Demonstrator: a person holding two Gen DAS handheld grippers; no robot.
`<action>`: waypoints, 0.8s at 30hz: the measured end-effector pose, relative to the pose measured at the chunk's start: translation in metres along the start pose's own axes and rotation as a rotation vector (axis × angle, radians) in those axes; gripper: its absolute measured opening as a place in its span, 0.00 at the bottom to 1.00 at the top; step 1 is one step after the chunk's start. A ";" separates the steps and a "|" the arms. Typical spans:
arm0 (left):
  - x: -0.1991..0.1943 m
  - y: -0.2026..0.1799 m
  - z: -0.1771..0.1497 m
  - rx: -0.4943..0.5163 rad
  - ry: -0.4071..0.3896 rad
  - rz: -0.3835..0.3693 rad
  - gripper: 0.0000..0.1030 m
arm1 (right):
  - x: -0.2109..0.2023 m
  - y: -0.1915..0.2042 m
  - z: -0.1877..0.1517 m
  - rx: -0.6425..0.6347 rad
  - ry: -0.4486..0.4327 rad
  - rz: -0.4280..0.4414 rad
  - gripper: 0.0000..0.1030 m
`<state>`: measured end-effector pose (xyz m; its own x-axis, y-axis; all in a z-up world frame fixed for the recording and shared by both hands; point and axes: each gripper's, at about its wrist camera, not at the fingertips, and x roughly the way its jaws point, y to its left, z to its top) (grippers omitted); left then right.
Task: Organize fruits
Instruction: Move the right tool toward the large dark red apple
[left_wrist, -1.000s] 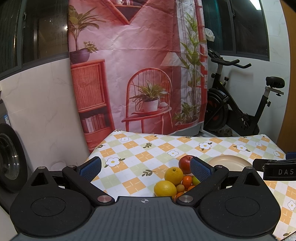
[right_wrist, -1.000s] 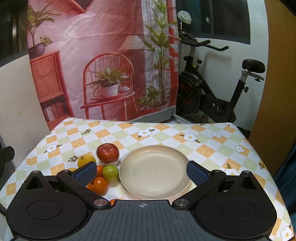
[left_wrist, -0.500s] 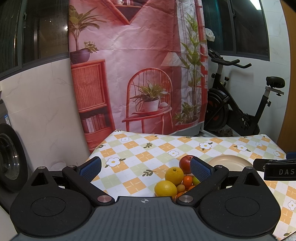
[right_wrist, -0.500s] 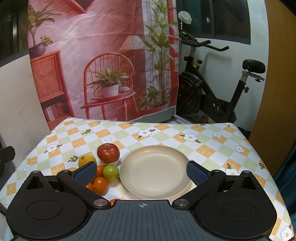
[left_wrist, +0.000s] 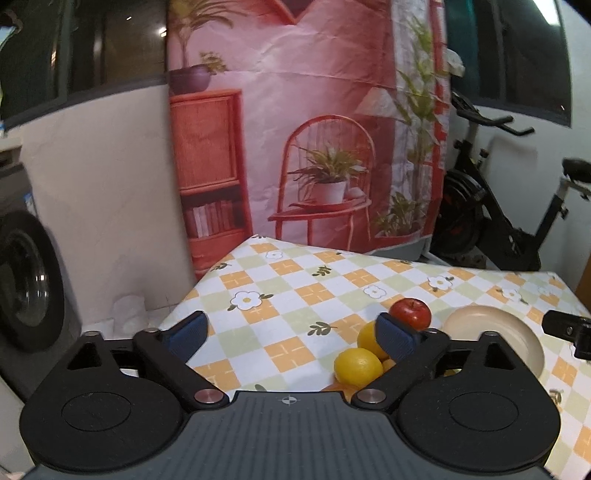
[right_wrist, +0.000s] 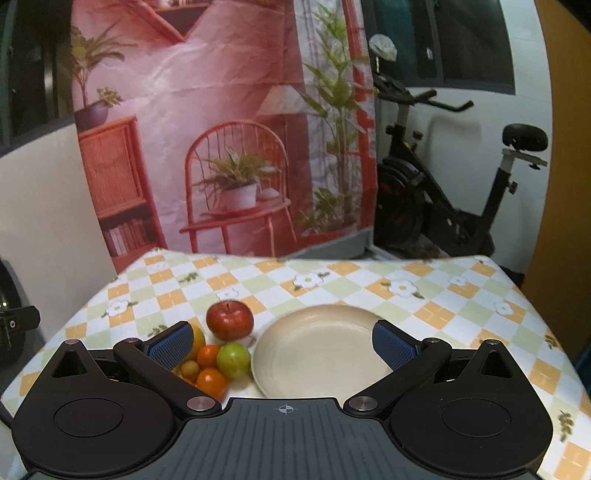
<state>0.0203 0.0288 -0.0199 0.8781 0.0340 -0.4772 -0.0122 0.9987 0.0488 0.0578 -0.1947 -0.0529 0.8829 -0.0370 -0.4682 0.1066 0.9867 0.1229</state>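
A red apple (right_wrist: 229, 319) stands on the checked tablecloth left of an empty beige plate (right_wrist: 317, 350). In front of it lie a green fruit (right_wrist: 233, 360), small oranges (right_wrist: 210, 382) and a small yellow fruit (right_wrist: 190, 367). My right gripper (right_wrist: 283, 341) is open and empty, above the plate's near side. In the left wrist view two lemons (left_wrist: 357, 366) lie before the apple (left_wrist: 410, 313), with the plate (left_wrist: 495, 334) to the right. My left gripper (left_wrist: 290, 338) is open and empty, left of the fruit pile.
The table (right_wrist: 443, 295) ends at a printed backdrop (right_wrist: 221, 129) at the back. An exercise bike (right_wrist: 443, 192) stands behind on the right. A washing machine (left_wrist: 26, 280) stands left of the table. The other gripper shows at the right edge of the left view (left_wrist: 569, 328).
Both grippers have tilted and shifted a little; the left view has swung left, so the fruit now sits further right in it. Both stay open. The fruit has not moved.
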 end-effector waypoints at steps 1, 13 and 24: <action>0.002 0.000 -0.002 -0.014 -0.005 -0.002 0.92 | 0.003 -0.001 -0.002 -0.005 -0.014 0.002 1.00; 0.024 0.003 -0.021 -0.056 -0.006 -0.040 0.84 | 0.051 -0.012 -0.039 0.026 -0.077 0.082 1.00; 0.044 -0.006 -0.038 0.005 0.020 -0.029 0.83 | 0.066 0.002 -0.072 -0.079 -0.038 0.141 1.00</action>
<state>0.0408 0.0257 -0.0742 0.8685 0.0063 -0.4957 0.0154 0.9991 0.0396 0.0835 -0.1841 -0.1464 0.9032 0.0987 -0.4176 -0.0551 0.9918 0.1151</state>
